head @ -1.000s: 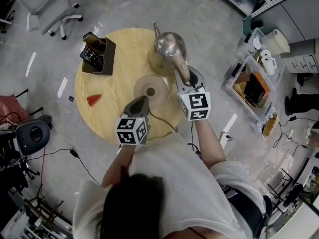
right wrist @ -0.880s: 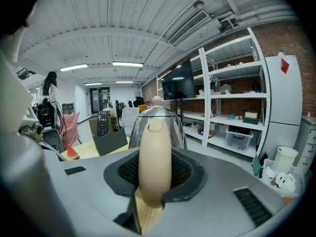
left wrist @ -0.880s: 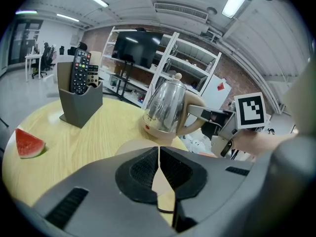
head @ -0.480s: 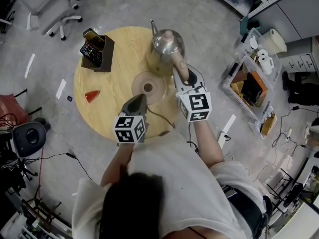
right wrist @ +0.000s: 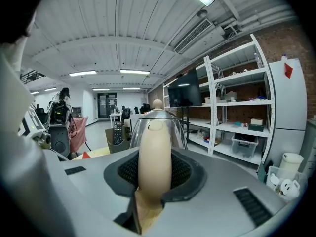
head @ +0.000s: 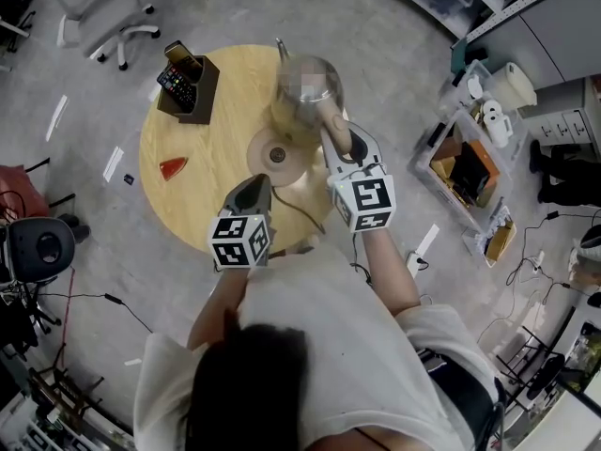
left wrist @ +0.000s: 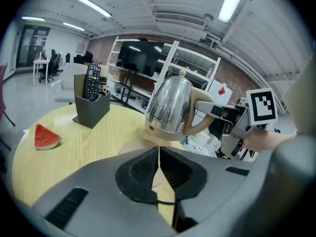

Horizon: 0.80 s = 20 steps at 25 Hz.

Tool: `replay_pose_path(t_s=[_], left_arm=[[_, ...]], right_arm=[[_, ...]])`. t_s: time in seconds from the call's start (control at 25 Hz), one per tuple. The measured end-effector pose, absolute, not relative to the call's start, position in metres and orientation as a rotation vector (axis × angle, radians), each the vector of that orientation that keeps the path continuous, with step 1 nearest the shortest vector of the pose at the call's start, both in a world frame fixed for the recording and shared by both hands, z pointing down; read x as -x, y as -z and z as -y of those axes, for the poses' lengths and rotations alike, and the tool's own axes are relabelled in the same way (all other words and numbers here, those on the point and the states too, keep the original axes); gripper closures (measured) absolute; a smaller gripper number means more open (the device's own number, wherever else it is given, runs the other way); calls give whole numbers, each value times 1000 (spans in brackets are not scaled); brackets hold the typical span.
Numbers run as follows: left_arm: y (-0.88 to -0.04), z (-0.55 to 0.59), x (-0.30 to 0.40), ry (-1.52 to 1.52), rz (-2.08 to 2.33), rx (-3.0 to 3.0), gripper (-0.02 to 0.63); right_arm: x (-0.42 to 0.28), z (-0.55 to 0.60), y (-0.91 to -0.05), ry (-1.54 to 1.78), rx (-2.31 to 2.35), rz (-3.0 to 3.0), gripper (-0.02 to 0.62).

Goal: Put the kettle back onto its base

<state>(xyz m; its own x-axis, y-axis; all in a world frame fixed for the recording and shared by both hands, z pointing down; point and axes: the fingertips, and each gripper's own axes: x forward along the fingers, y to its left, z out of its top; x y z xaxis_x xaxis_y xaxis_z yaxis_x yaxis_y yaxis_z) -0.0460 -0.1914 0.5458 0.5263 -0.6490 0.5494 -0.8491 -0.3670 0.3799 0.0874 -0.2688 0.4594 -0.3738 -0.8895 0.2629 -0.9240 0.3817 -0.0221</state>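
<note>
The steel kettle with a beige handle hangs above the round wooden table, lifted off it. My right gripper is shut on the handle, and the kettle body rises just beyond the jaws. The pale round base lies on the table, near and just to the left of the kettle in the head view. My left gripper is shut with nothing seen between its pads, hovering near the base's edge. In the left gripper view the kettle floats over the base.
A dark holder with remotes stands at the table's far left. A watermelon slice lies at the left edge. The base's cable trails toward me. Crates of clutter sit on the floor to the right.
The right gripper has carried the kettle up and closer to the base. The left gripper has shifted slightly and stays shut.
</note>
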Motion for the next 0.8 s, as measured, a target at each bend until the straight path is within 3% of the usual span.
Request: replay_pose_path(t_s=[0.8], left_arm=[[-535,161,62,-358,1292,-2111,571]], right_arm=[[-46,235,-450,-226,-1483,2515,489]])
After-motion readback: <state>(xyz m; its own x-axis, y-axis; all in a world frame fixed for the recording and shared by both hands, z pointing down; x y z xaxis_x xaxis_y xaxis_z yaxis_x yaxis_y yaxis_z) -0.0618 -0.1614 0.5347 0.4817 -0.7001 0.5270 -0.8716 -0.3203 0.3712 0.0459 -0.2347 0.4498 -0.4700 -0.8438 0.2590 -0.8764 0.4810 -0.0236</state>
